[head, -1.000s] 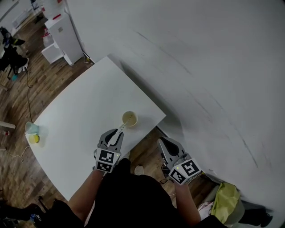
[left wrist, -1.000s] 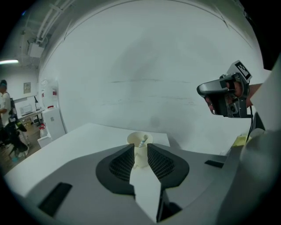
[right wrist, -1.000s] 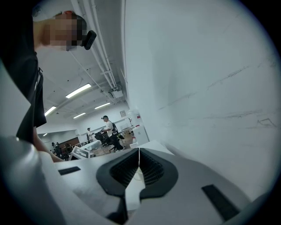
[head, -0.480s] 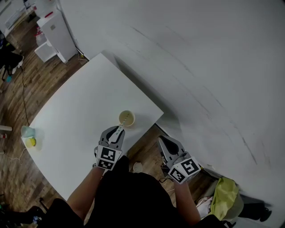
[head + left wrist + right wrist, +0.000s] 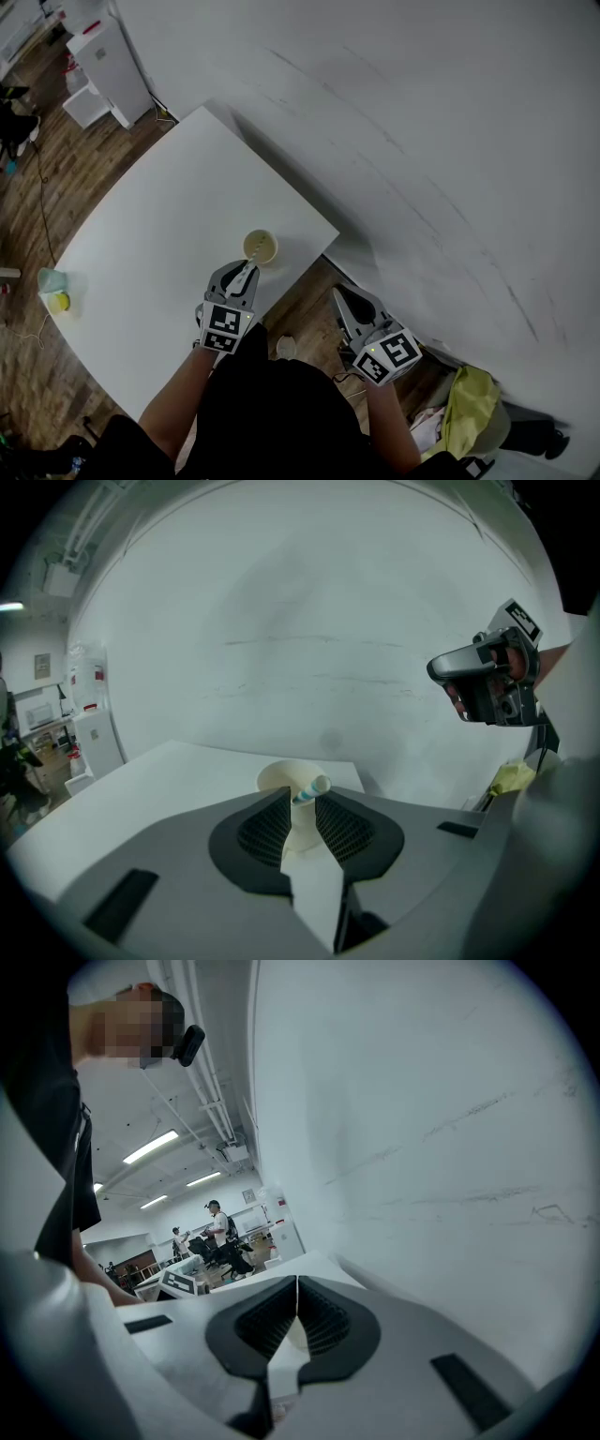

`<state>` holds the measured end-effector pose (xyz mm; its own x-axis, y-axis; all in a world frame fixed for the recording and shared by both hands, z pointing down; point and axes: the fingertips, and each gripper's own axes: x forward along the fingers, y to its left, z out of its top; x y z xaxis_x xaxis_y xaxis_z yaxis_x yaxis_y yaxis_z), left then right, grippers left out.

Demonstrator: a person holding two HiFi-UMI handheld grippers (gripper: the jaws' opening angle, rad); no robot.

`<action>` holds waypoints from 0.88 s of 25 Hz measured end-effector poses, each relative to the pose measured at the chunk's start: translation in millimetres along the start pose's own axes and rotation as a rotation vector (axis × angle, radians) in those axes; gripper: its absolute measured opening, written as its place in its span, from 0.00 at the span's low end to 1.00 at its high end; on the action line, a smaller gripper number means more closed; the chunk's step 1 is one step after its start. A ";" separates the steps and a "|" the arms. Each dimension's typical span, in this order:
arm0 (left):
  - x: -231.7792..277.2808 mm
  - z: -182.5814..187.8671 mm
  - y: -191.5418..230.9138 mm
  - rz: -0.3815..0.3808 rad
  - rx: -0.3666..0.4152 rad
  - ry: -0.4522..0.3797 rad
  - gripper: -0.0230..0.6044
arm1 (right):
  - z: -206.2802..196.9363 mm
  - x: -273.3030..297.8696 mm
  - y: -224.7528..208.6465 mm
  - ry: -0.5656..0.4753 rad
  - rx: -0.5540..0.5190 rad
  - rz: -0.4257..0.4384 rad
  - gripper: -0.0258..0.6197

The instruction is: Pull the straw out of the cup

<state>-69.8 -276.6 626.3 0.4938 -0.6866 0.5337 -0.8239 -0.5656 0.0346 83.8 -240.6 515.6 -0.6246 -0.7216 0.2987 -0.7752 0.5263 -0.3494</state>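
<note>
A pale yellow paper cup [image 5: 262,247] stands near the right edge of the white table [image 5: 159,244]. A straw [image 5: 251,265] with blue and white stripes leans out of it toward me. My left gripper [image 5: 246,273] sits just in front of the cup, shut on the straw. In the left gripper view the straw's end [image 5: 310,788] pokes up between the jaw tips, with the cup [image 5: 284,777] right behind. My right gripper [image 5: 341,297] hangs off the table's edge, over the floor, shut with nothing in it [image 5: 297,1284].
A small teal cup [image 5: 52,280] and a yellow object [image 5: 62,301] sit at the table's left corner. A white cabinet [image 5: 111,58] stands on the wooden floor at the back left. A grey wall [image 5: 450,141] runs along the right. A yellow-green bag [image 5: 472,403] lies on the floor.
The head view has shifted a little. The left gripper stays on the straw and sits slightly nearer the cup. The right gripper has held its place.
</note>
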 end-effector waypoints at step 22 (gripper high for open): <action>-28.2 32.3 -1.0 0.081 0.028 -0.076 0.10 | 8.4 -13.8 14.5 -0.039 -0.034 0.062 0.08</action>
<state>-73.8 -271.5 583.9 0.4467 -0.7623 0.4683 -0.8543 -0.5189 -0.0297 82.0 -226.8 499.0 -0.6677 -0.7039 0.2422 -0.7384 0.5849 -0.3356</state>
